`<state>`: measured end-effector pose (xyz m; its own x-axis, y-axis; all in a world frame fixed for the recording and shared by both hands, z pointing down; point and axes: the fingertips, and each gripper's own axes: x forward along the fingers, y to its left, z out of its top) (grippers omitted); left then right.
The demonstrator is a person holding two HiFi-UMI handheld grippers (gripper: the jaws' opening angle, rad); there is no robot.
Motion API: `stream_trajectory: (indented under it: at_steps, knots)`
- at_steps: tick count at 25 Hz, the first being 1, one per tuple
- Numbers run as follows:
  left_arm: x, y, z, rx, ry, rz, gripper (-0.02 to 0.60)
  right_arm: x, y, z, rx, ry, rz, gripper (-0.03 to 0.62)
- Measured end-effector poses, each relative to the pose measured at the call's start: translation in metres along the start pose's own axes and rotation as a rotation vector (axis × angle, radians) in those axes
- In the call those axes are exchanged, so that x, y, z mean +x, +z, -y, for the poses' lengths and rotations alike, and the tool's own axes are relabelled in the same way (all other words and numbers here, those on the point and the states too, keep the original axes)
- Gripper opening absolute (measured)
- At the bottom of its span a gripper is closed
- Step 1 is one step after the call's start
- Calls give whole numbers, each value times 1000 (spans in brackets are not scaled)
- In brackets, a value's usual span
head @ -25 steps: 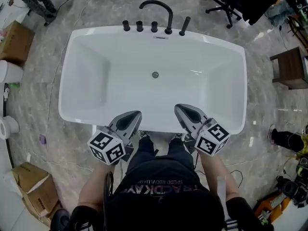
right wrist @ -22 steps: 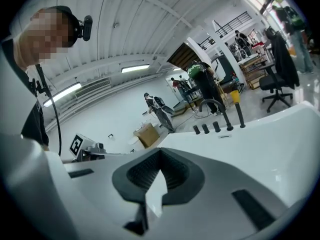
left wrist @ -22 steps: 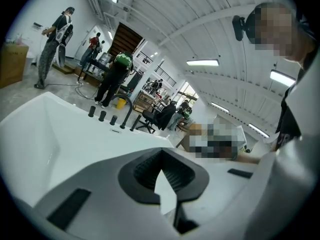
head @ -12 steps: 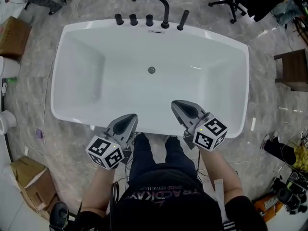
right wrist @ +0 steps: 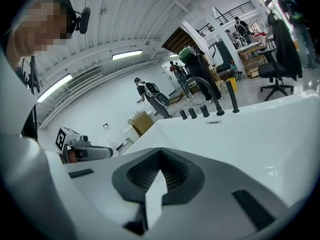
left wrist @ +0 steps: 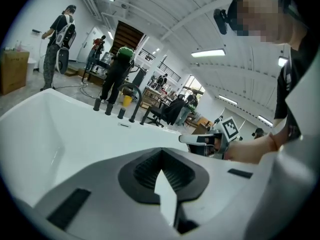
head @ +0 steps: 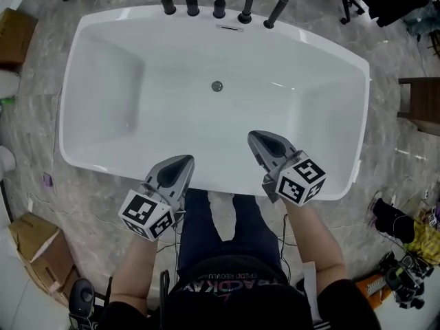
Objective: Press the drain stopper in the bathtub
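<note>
Our left gripper (head: pixel 183 161) and right gripper (head: pixel 253 136) both have their jaws clenched on nothing. We have leaned in since a moment ago: the left now tips the bathtub's (head: pixel 220 180) near rim, the right hangs inside it. The drain stopper (head: pixel 217 86) lies well ahead, with bare basin all round.

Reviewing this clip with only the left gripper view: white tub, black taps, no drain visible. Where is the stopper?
Observer: Head view shows the drain stopper on the bathtub floor, toward the taps, nothing touching it.
Operator: Which gripper is nearer?
Observer: The right gripper; its tip reaches farther over the tub than the left gripper.
Operator: Right jaws?
Observer: Together and empty, per the right gripper view.
</note>
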<state>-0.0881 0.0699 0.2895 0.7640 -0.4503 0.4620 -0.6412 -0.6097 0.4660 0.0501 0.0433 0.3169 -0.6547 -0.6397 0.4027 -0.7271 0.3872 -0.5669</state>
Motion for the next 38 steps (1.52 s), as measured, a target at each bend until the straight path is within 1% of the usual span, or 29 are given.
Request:
stream_trajectory:
  at_steps: [4, 7, 11, 14, 19, 22, 25, 27, 29, 31, 34, 38]
  knots:
    - [14, -9, -23, 8, -5, -14, 6, 27, -10, 20, -17, -18, -24, 11]
    - [22, -21, -41, 40, -1, -23, 6, 48, -23, 34, -34, -31, -54, 11]
    - [36, -35, -65, 132, 4, -48, 6, 81, -36, 56, -46, -53, -80, 11]
    - [51, -53, -77, 204, -4, -75, 6, 108, -51, 78, -65, -71, -108, 11]
    - [79, -91, -83, 277, -39, -125, 6, 149, -85, 120, -88, -85, -169, 11]
    - [90, -112, -86, 339, -52, -153, 6, 170, -105, 145, -95, -98, -199, 11]
    - [100, -125, -91, 411, -50, -170, 6, 187, -119, 169, -119, -115, -217, 11]
    - [106, -132, -96, 442, -47, -174, 6, 197, -129, 184, -130, -128, -226, 11]
    - [114, -136, -102, 449, -45, -170, 6, 209, -138, 198, -127, -142, -234, 11]
    - [122, -138, -106, 440, -46, -159, 6, 221, -146, 210, -122, -155, -241, 11]
    - [137, -139, -104, 429, -61, -145, 6, 234, -154, 231, -122, -174, -252, 11]
    - [152, -150, -103, 417, -71, -147, 6, 248, -169, 255, -135, -191, -279, 11]
